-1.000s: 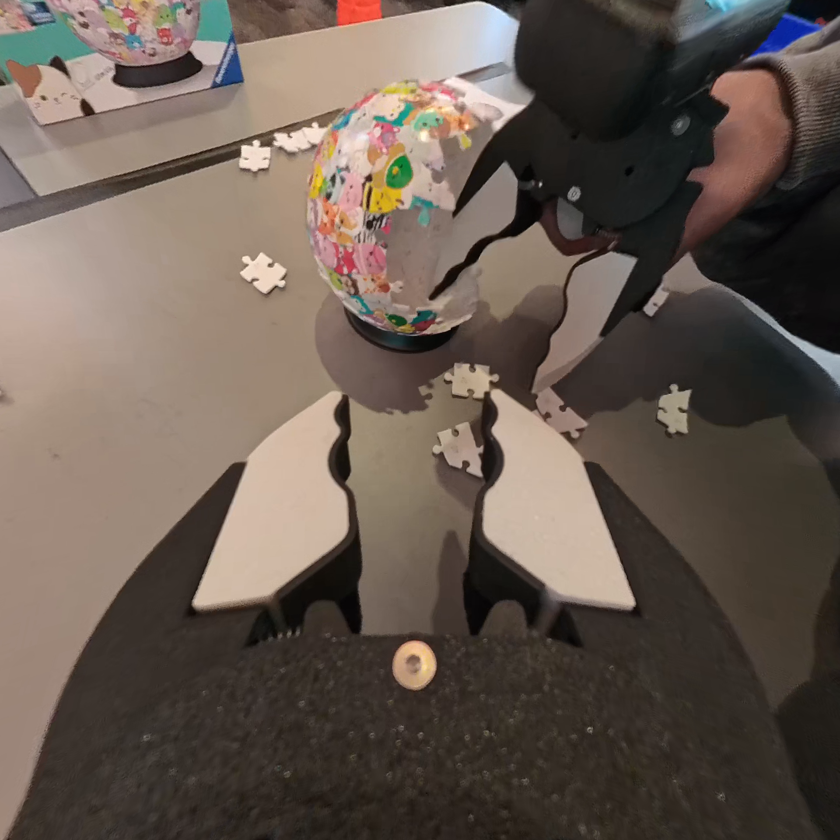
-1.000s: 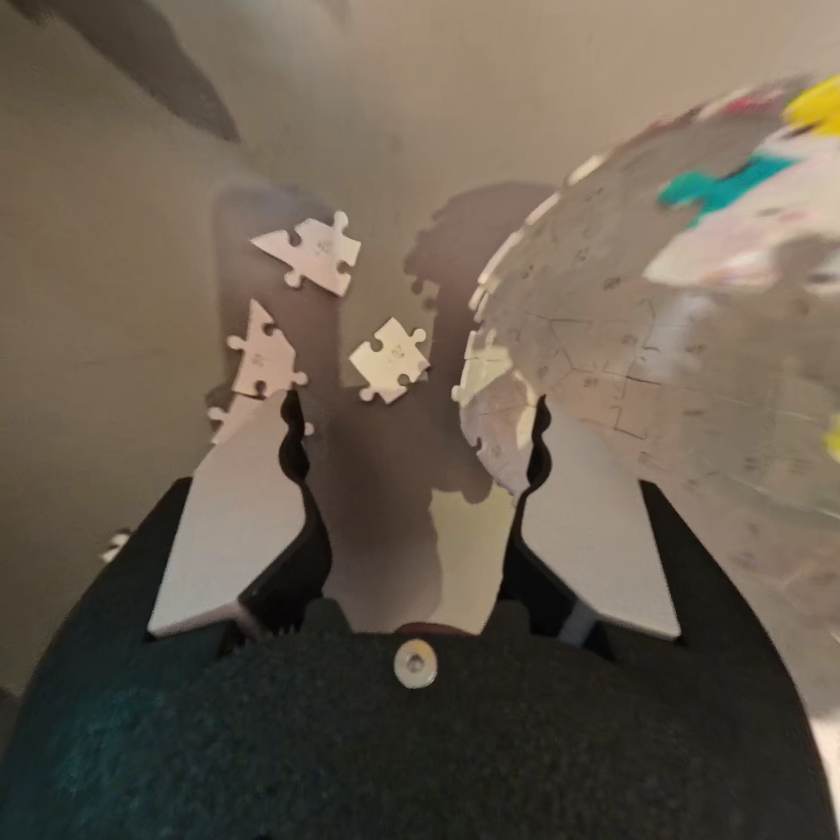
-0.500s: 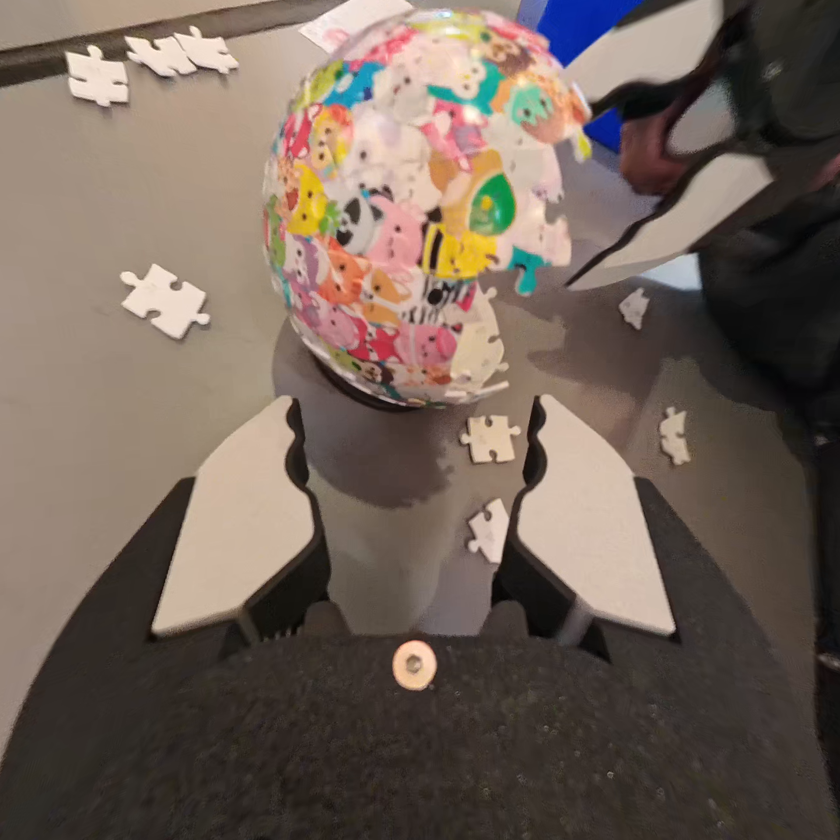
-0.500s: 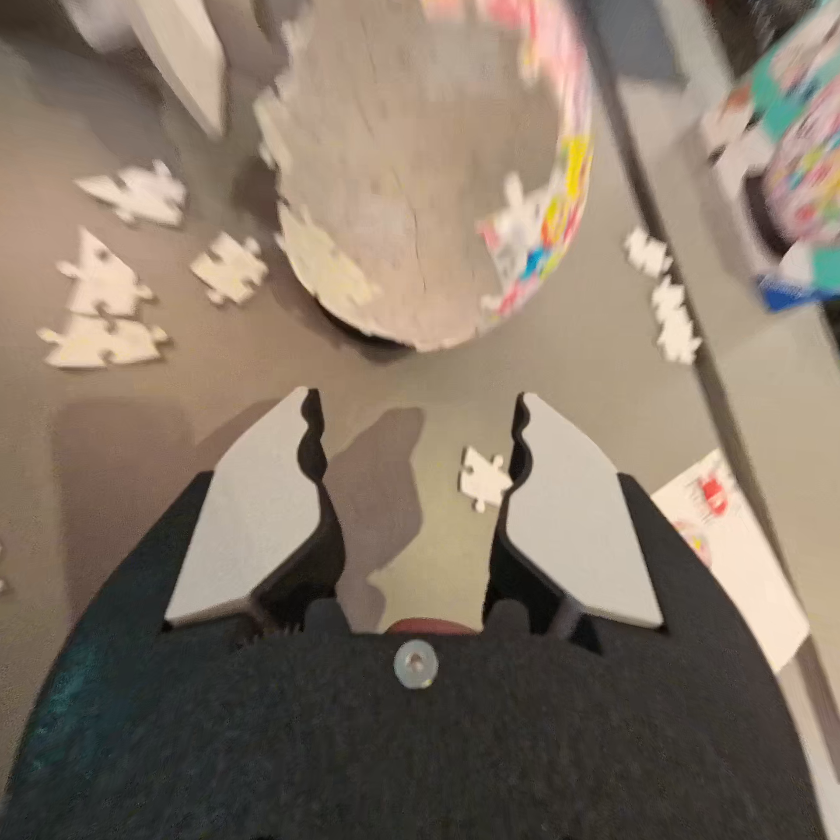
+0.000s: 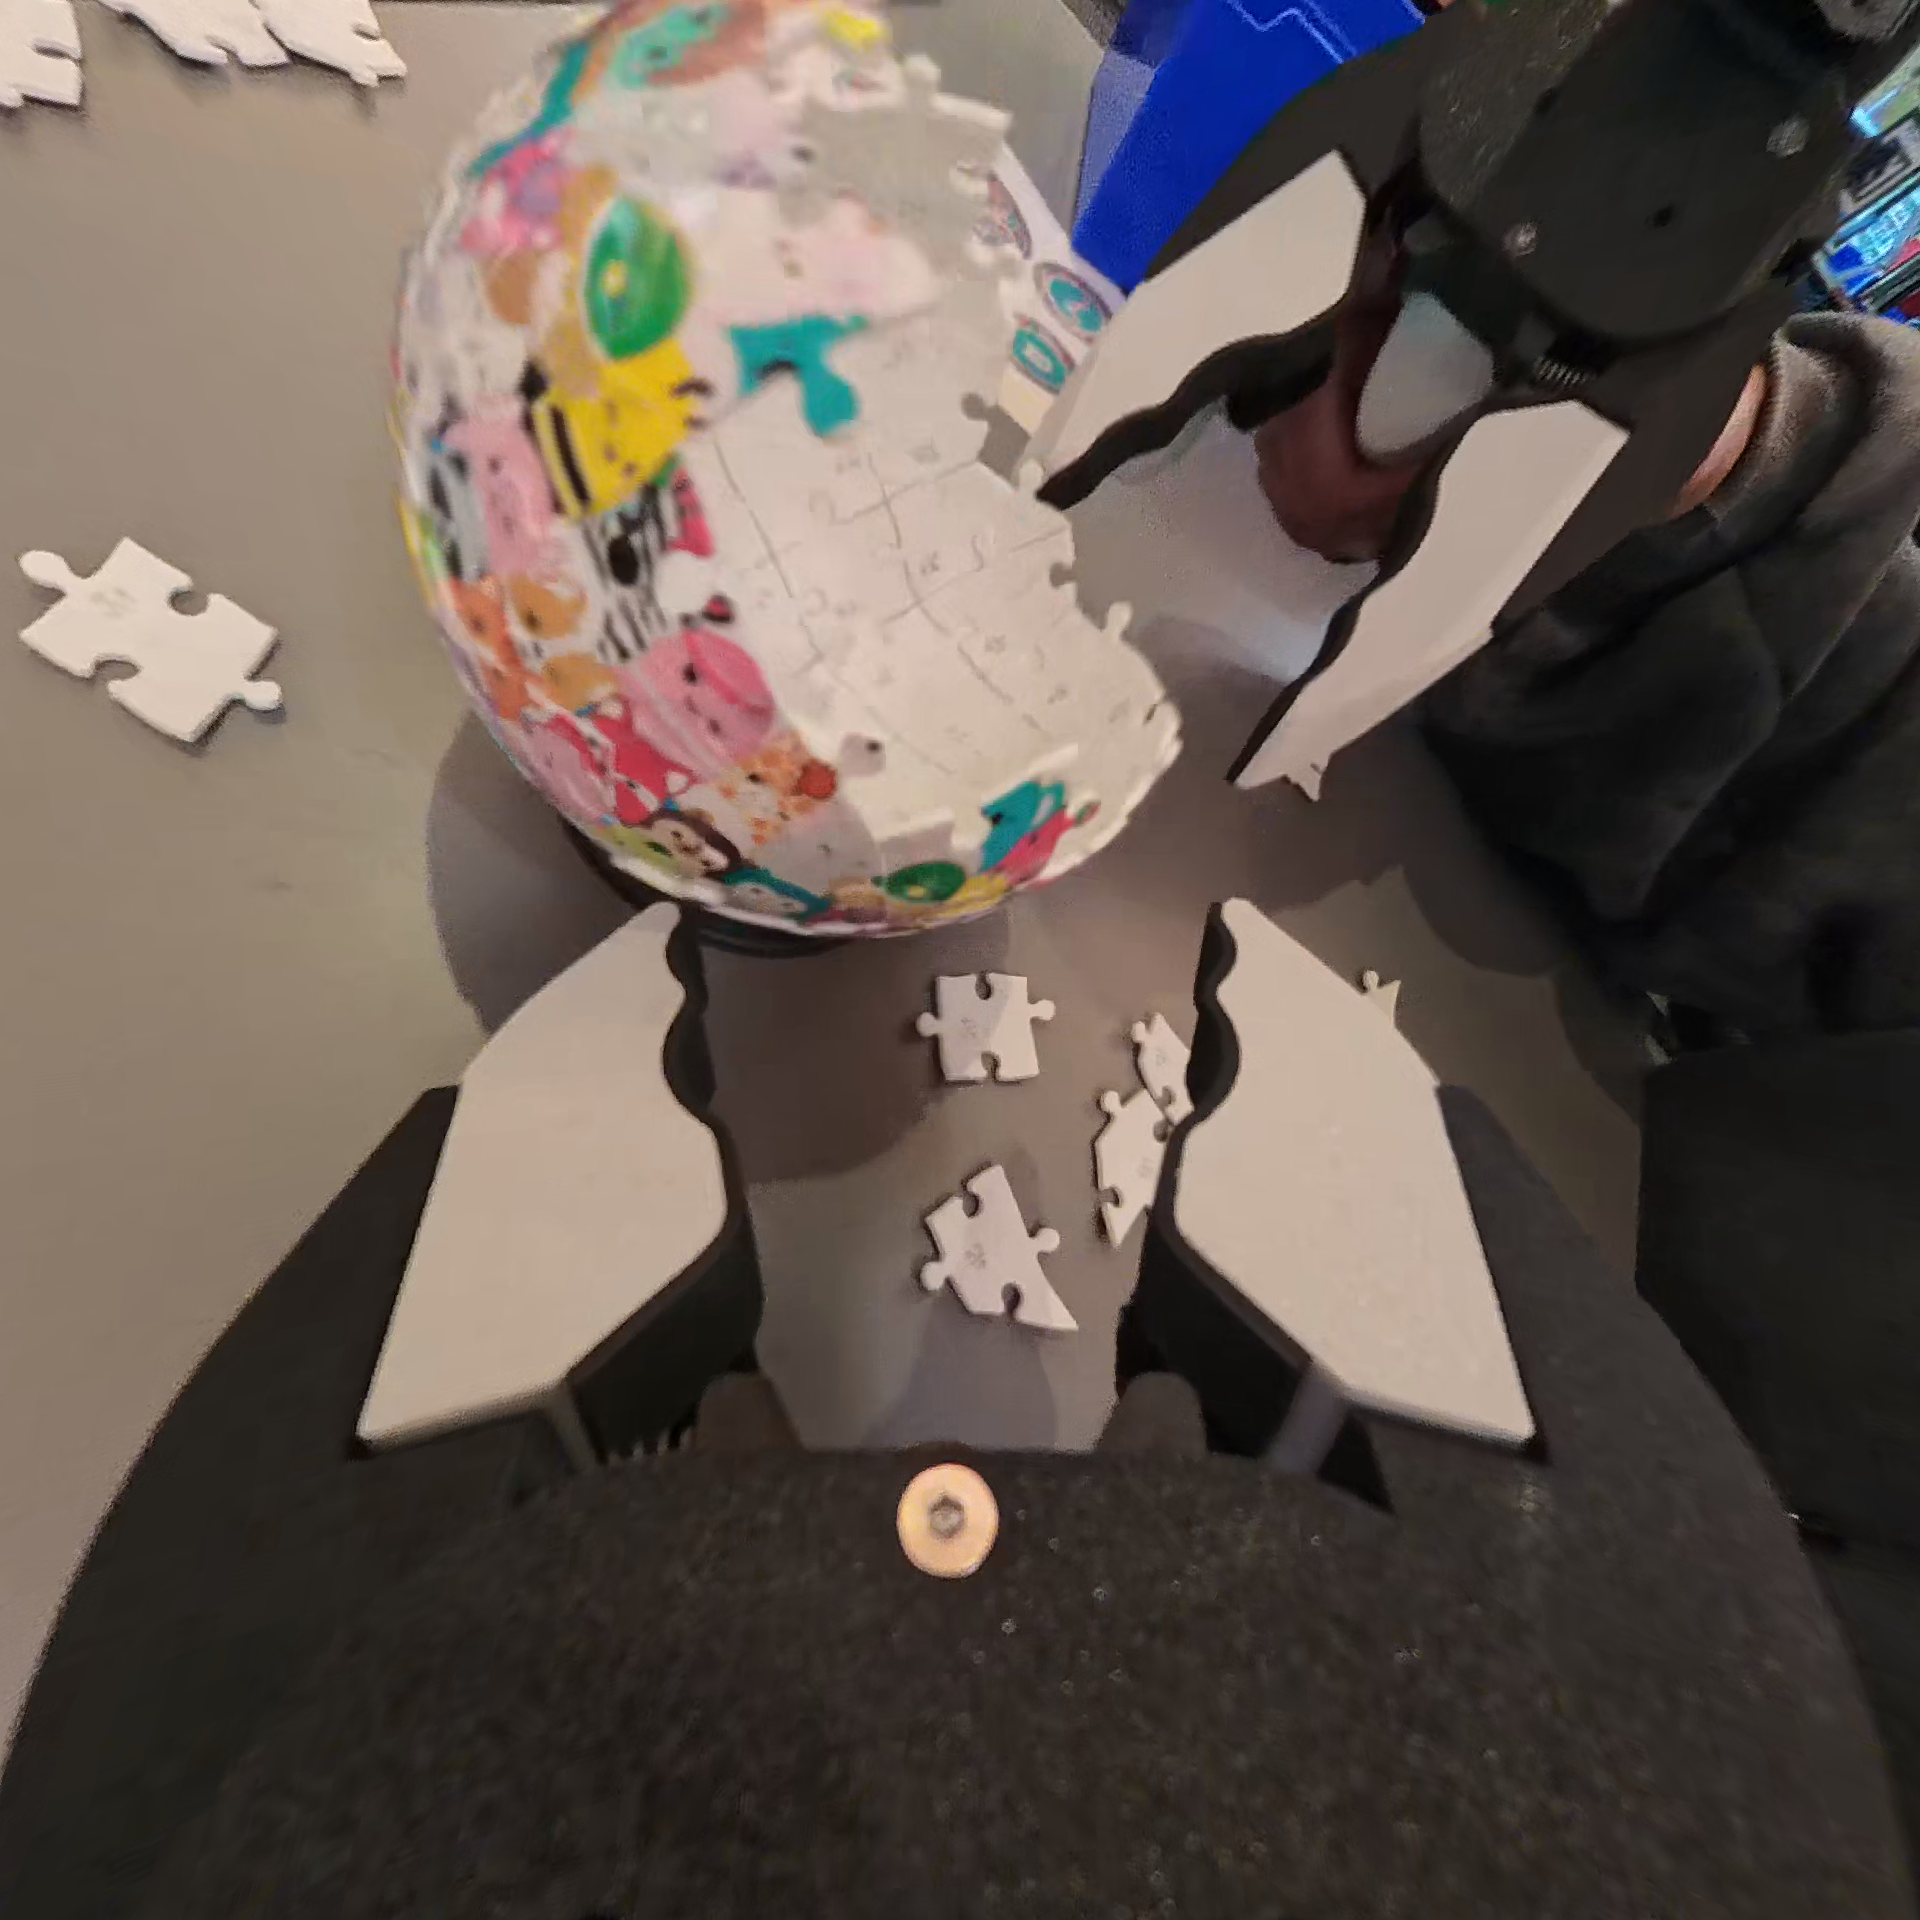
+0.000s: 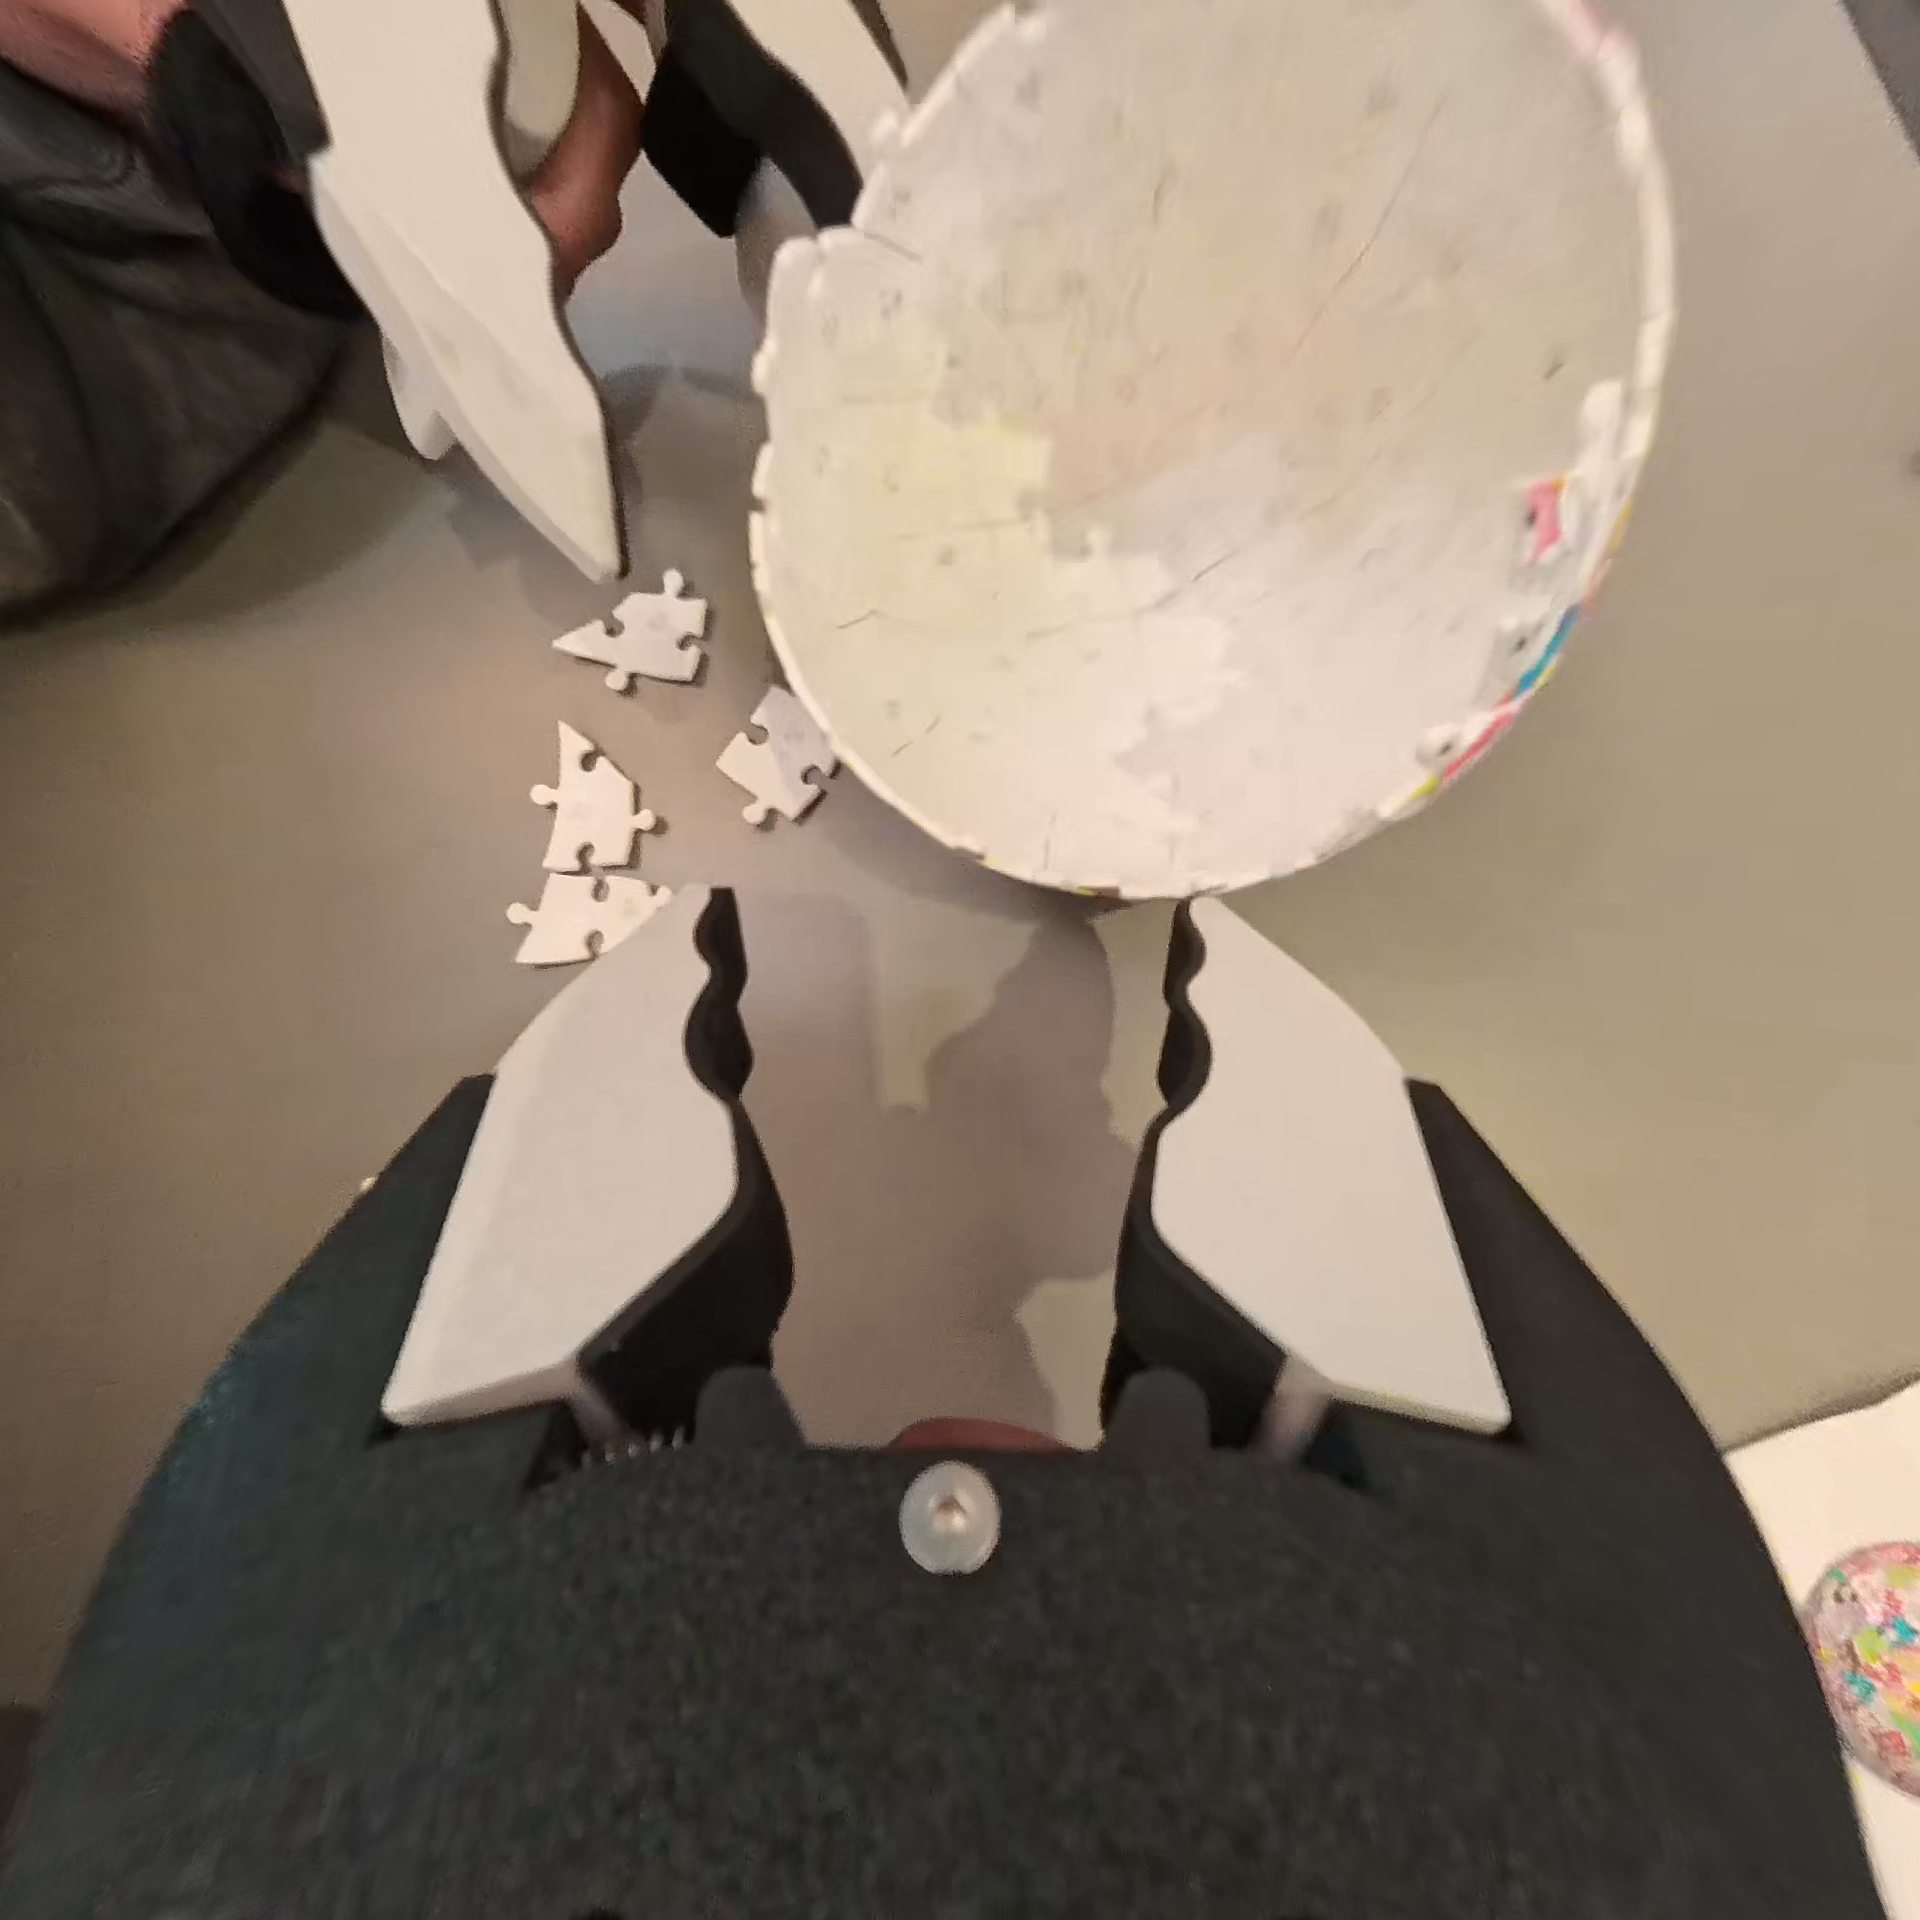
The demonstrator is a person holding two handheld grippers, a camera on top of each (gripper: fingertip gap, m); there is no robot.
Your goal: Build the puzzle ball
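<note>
Your left gripper [image 5: 945, 1018] hangs with jaws apart and empty above the matte grey table [image 5: 208, 935]. At 12 o'clock the half-built, colourful cartoon-print puzzle ball [image 5: 665, 520] sits on its dark round base. Loose white puzzle pieces [image 5: 987, 1023] lie between your fingers. Your right gripper [image 6: 951, 997], likewise spread and empty, faces the ball's white hollow interior [image 6: 1195, 468]; a blue bin [image 5: 1195, 125] stands at 1 o'clock.
</note>
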